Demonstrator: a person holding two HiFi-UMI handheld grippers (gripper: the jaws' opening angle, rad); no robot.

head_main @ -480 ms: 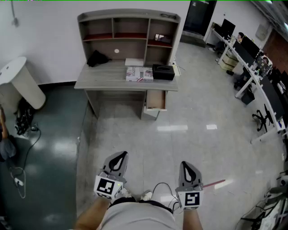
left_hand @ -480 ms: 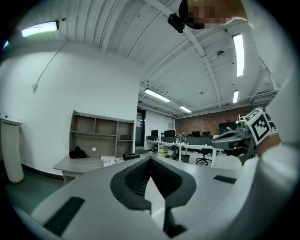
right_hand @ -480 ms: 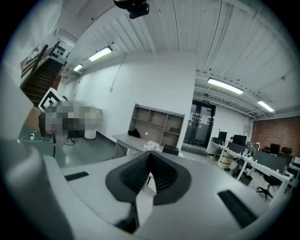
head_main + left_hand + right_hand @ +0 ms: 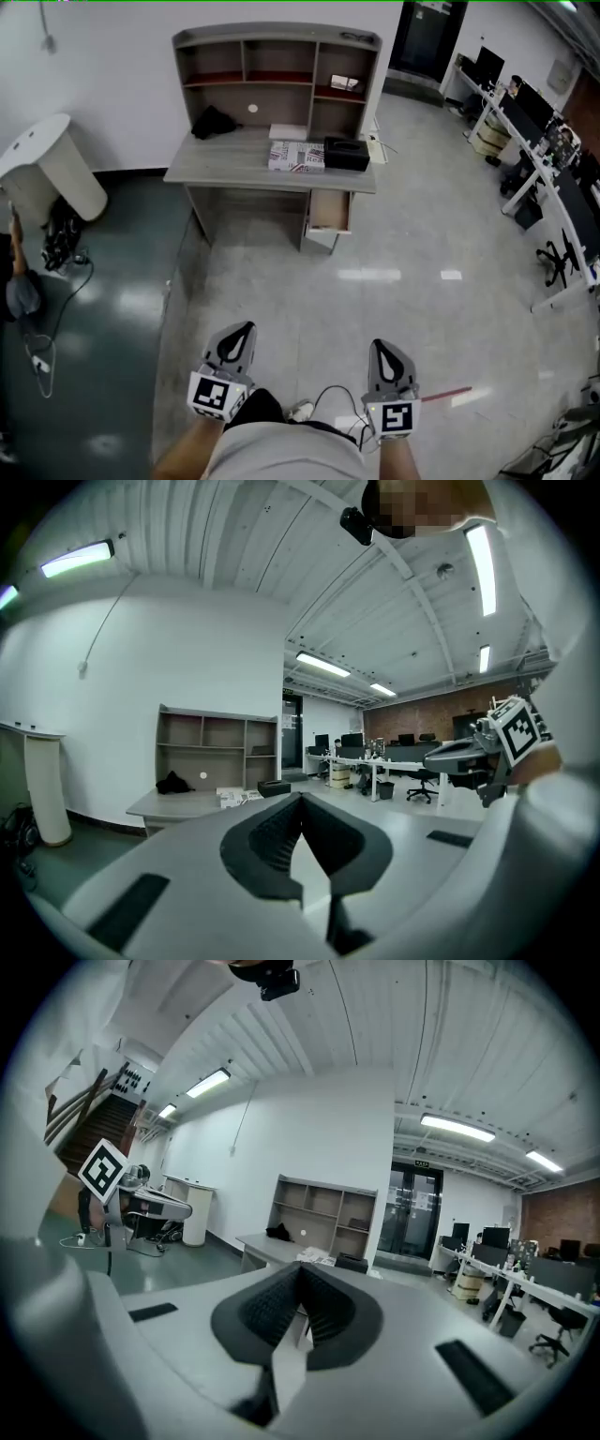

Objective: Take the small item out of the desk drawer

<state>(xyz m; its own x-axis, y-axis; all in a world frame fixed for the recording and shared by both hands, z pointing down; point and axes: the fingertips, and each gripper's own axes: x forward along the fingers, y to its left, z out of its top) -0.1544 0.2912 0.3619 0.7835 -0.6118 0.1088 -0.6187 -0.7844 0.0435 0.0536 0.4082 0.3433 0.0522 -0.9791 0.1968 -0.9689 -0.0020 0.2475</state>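
Nearest, at the bottom of the head view: left gripper (image 4: 242,330) and right gripper (image 4: 384,347), side by side and apart, both aimed roughly level toward the desk. Jaws of each closed tip to tip, with nothing between them. Beyond, shiny grey floor (image 4: 375,281). Farther on, against the white wall, drawer (image 4: 328,211) standing pulled out under the right end of the tabletop (image 4: 234,161); small item inside too far off to make out. On the tabletop, patterned box (image 4: 296,156) just beside black box (image 4: 346,153), dark bundle (image 4: 214,122) toward the left. Behind these, shelves (image 4: 277,75) along the tabletop's back edge.
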